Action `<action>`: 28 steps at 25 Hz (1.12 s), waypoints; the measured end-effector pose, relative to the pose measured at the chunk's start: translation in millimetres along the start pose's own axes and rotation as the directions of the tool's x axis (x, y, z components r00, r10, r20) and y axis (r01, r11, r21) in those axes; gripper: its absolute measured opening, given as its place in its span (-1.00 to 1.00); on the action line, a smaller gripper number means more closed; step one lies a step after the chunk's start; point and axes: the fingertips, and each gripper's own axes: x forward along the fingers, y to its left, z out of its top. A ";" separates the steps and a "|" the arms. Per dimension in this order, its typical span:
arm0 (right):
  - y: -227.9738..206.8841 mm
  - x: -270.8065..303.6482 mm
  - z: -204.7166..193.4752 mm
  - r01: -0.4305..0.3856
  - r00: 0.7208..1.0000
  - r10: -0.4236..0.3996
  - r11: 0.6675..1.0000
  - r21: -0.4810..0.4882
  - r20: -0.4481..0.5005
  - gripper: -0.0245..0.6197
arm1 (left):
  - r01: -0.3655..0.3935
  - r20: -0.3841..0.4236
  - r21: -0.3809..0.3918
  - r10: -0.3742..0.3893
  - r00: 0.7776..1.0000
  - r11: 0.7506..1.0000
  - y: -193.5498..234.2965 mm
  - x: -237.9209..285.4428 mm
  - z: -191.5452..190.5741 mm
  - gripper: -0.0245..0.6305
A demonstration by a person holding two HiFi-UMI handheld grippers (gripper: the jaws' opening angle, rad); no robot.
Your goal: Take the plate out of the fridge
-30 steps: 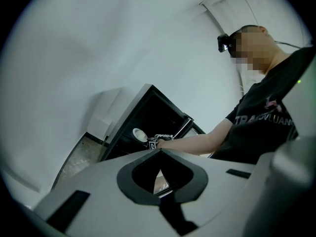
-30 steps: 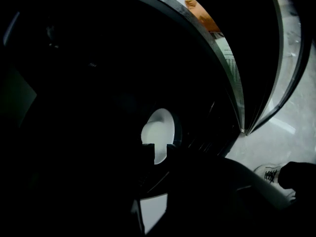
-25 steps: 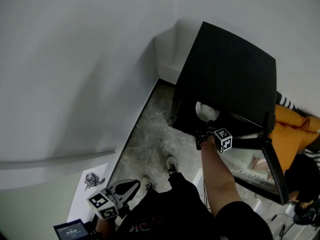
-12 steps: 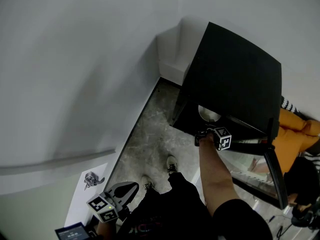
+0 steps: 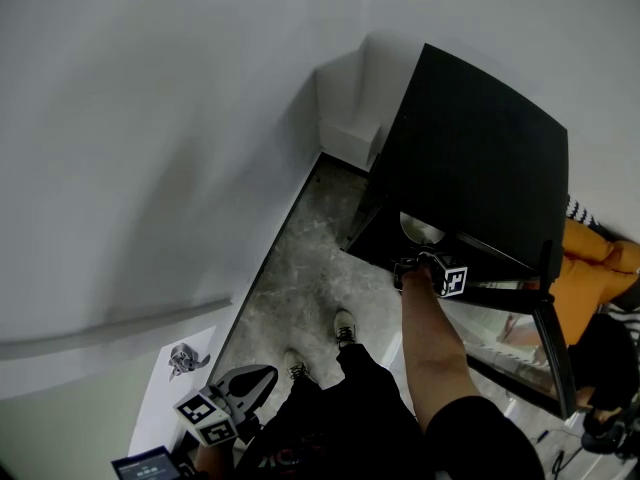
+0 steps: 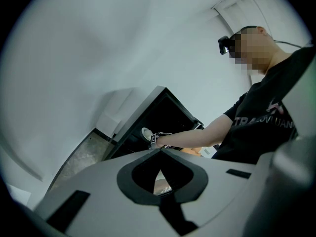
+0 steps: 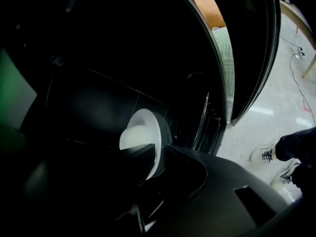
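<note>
A white plate (image 5: 420, 230) shows in the mouth of the low black fridge (image 5: 470, 148), whose door hangs open. In the right gripper view the plate (image 7: 142, 132) stands tilted on edge in the dark interior. My right gripper (image 7: 159, 157) is shut on its lower rim, one jaw on each face. From the head view that gripper (image 5: 412, 265) sits at the fridge opening on an outstretched arm. My left gripper (image 5: 245, 380) hangs low at the bottom left, far from the fridge. Its tips (image 6: 160, 149) meet with nothing between them.
The open fridge door (image 5: 548, 340) swings out to the right, with its shelves facing me. A person in orange (image 5: 590, 268) is beyond it. A white boxed corner (image 5: 345, 118) stands left of the fridge. My shoes (image 5: 343, 326) are on the marbled floor (image 5: 300, 268).
The right wrist has rolled slightly while still gripping the plate at the fridge mouth. The head view has shifted a little; the left gripper stays low.
</note>
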 end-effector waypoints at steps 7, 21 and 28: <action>1.7 2.5 -4.9 -0.017 0.999 0.017 1.000 -0.010 -0.029 -0.80 | 0.005 -0.010 0.000 -0.005 1.000 1.000 -0.1 1.9 0.8 -0.91; -22.7 -17.0 -16.6 -0.090 0.996 0.090 0.996 0.006 -0.021 -0.81 | 0.049 -0.022 0.011 -0.049 0.999 0.999 -4.3 1.2 -0.2 -0.91; -26.5 -15.6 -16.1 -0.118 0.993 0.117 0.992 0.051 0.015 -0.81 | 0.038 -0.033 -0.003 -0.038 0.999 0.999 -2.7 -2.5 -9.0 -0.91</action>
